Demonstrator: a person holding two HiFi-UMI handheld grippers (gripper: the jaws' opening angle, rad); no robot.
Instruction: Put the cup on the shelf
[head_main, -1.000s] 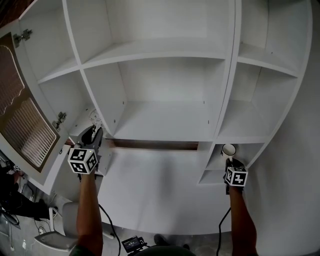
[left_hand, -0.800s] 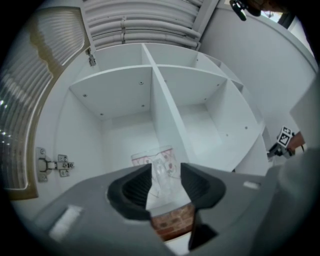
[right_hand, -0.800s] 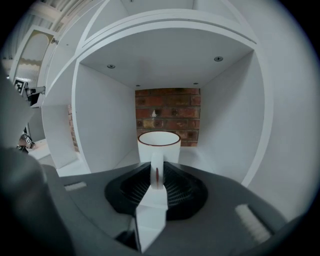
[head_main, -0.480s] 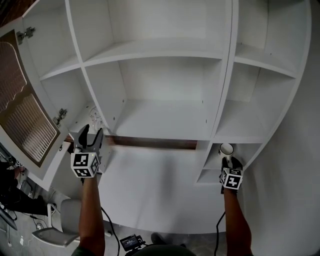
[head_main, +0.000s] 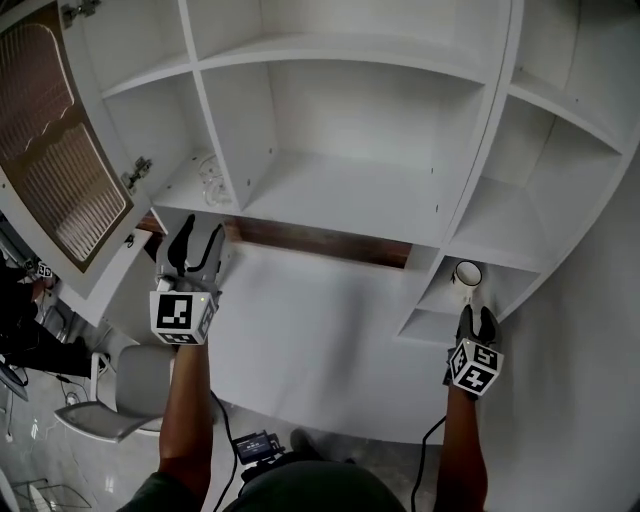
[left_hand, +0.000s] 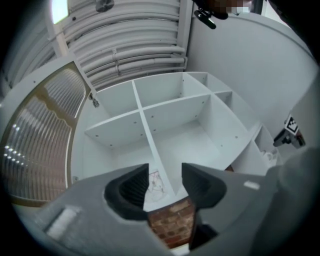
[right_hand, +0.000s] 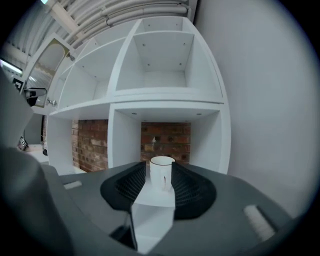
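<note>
Cup (head_main: 466, 273) stands on the low shelf (head_main: 437, 298). The right gripper (head_main: 476, 318), just short of it, has just opened wide, pads off. The left gripper (head_main: 195, 240), jaws apart but just easing in, is empty; next I'd back straight out without nudging the cup.

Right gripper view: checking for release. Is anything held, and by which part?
Nothing is held. The right gripper's jaws have just been opening and stand apart; the white ceramic cup stands free on the white shelf beyond them.

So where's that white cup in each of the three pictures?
Head view: cup lower right.
Left gripper view: cup probably the tiny pale speck, far right.
Right gripper view: cup just below centre.
Shared landmark: the brick wall behind the shelves.
</note>
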